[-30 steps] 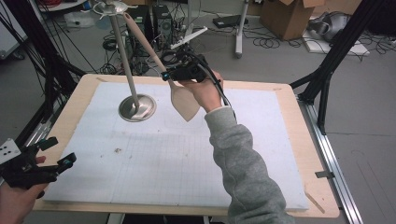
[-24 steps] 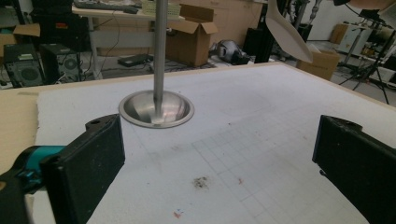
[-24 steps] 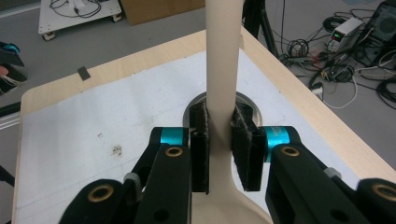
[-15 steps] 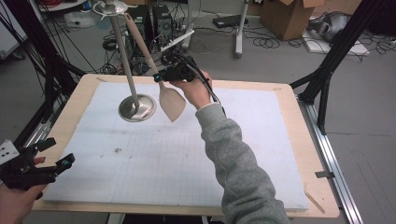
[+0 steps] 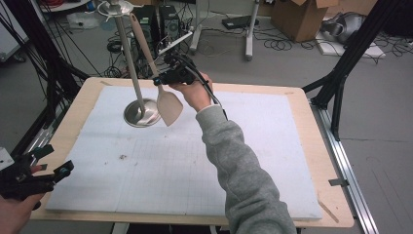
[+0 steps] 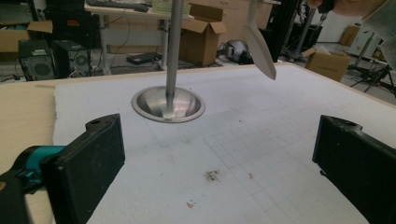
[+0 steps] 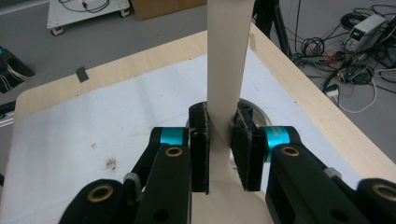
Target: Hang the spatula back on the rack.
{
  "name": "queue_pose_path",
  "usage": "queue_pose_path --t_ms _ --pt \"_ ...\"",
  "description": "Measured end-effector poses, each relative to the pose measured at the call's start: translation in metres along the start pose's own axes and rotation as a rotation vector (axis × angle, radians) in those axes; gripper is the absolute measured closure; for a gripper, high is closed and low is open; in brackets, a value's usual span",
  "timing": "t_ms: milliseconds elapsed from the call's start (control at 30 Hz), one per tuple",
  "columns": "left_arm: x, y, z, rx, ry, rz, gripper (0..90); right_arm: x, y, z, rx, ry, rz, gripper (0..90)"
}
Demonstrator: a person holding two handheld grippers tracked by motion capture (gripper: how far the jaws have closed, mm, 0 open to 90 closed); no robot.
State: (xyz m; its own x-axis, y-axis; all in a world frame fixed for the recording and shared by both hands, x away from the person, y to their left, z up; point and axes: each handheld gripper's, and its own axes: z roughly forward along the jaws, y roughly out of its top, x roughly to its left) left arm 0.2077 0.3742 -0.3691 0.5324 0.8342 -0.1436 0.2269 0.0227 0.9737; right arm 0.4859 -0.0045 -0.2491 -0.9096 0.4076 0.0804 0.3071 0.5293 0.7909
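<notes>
A pale wooden spatula (image 5: 169,108) hangs blade-down above the mat, its handle slanting up and left beside the pole of a metal stand (image 5: 129,58). My right gripper (image 5: 160,80) is shut on the spatula's neck, just right of the pole. In the right gripper view the handle (image 7: 226,56) rises straight up between the closed pads of that gripper (image 7: 226,140). The stand's round base (image 5: 141,114) rests on the mat at the far left. At the near left corner my left gripper (image 5: 54,159) is held open with nothing in it (image 6: 219,158), and it faces the base (image 6: 168,105) and the blade (image 6: 261,46).
A white gridded foam mat (image 5: 253,161) covers the wooden table (image 5: 316,146). Black frame posts (image 5: 341,83) stand at both sides. Cardboard boxes (image 5: 297,17), computers and cables lie on the floor beyond the far edge. A small dirt speck (image 6: 212,175) marks the mat.
My right gripper has carried the spatula to the left, and the blade now hangs close beside the stand's pole and base. The left gripper has stayed put.
</notes>
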Motion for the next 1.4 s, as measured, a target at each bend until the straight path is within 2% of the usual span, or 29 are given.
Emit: queue_pose_path --t_ms 300,800,900,967,1133,1267,1400 --pt "0.001 -0.002 -0.006 0.006 0.016 0.003 2.8 0.001 0.004 0.016 0.015 0.010 -0.003 77.8" --pt "0.003 -0.004 -0.001 0.017 0.011 0.000 2.8 0.001 0.006 0.020 0.014 -0.005 -0.011 76.4" --pt "0.001 -0.003 0.000 0.013 0.001 -0.007 2.8 0.000 0.006 0.018 -0.013 -0.005 -0.010 69.5" --pt "0.000 -0.002 0.001 0.008 -0.022 -0.019 2.8 0.001 0.006 0.015 -0.025 -0.009 -0.012 66.2" --pt "-0.002 -0.001 0.002 0.008 -0.020 -0.009 2.8 0.004 0.007 0.004 -0.053 -0.020 -0.004 49.7" --pt "-0.001 -0.001 0.000 0.001 -0.017 -0.011 2.8 0.011 0.006 -0.007 -0.086 -0.043 -0.035 43.1" --pt "-0.001 0.000 0.002 0.007 -0.029 -0.008 2.8 0.014 0.006 -0.017 -0.089 -0.051 -0.020 32.0"
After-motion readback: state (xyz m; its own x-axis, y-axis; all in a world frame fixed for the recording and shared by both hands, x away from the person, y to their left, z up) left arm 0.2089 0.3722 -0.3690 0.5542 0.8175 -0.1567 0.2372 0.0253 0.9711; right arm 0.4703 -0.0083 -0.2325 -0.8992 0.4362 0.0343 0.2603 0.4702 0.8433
